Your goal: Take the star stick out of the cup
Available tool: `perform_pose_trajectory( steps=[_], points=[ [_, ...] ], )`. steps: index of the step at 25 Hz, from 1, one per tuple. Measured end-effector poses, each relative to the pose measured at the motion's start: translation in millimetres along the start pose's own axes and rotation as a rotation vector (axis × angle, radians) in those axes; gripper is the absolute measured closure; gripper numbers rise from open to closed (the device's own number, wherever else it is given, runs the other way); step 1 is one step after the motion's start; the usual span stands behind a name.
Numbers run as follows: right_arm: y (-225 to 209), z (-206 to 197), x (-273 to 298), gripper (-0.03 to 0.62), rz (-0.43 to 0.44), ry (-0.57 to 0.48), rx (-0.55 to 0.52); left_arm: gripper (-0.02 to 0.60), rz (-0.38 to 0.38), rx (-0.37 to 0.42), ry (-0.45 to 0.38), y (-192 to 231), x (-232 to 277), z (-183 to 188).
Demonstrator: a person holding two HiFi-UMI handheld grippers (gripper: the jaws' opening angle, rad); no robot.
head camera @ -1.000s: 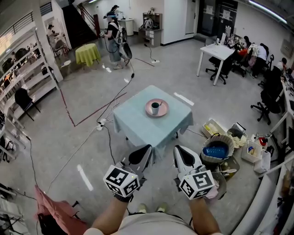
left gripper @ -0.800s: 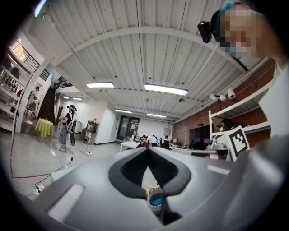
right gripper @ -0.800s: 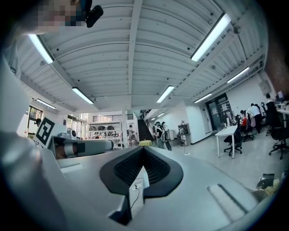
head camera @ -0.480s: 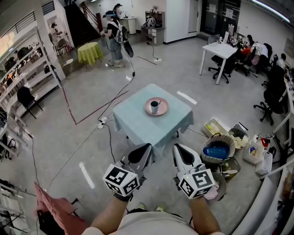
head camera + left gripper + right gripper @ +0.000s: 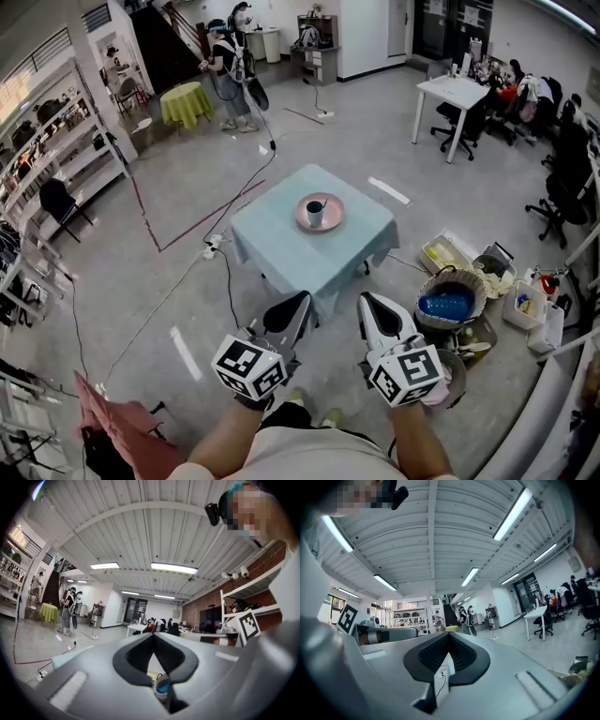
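While the table (image 5: 272, 246) is far off: job not begun; both grippers are low, near the person's body.
Left gripper (image 5: 299, 302): jaws pressed together at the tips, nothing btwn them.
Right gripper (image 5: 367, 301): same, tips touch, holds nothing.
Cup (image 5: 315, 215): stands on a pink plate (image 5: 335, 223) in the middle of the table, well apart from both grippers.
Star stick (image 5: 324, 203): thin bit poking up out of the cup, leaning right; too small to see the star.
Step now: prob. walk up to the table 1st.
How to do it well: get close, then spread one gripper's jaws & come down from above on the bit of stick over the rim. Pinch it w/ the tips, not the cup. Lift straight up so the cup does not tip. Other gripper can steady the cup if it wobbles.
Watch out: cable (image 5: 228, 281) on the floor by the table's left side; step over it.
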State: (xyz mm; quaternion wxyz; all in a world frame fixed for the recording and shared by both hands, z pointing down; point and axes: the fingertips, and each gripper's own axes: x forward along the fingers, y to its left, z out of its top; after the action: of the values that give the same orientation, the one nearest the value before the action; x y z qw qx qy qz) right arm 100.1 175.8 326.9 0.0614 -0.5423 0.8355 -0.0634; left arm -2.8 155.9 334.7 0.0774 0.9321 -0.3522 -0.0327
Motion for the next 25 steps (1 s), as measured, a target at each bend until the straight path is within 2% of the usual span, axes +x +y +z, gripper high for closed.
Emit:
perform_pose_trajectory(
  steps=[9, 25],
  points=[
    [-16.9, -7.8, 40.4, 0.583, -0.015, 0.028, -0.011, 0.577, -0.009, 0.004, 0.01, 32.8, 31.8, -6.5],
    [-39.4, -34.4, 199.1, 0.583, -0.054, 0.088, -0.005, 0.577, -0.034, 0.012, 0.024, 176.4, 102.4, -4.4]
  ],
)
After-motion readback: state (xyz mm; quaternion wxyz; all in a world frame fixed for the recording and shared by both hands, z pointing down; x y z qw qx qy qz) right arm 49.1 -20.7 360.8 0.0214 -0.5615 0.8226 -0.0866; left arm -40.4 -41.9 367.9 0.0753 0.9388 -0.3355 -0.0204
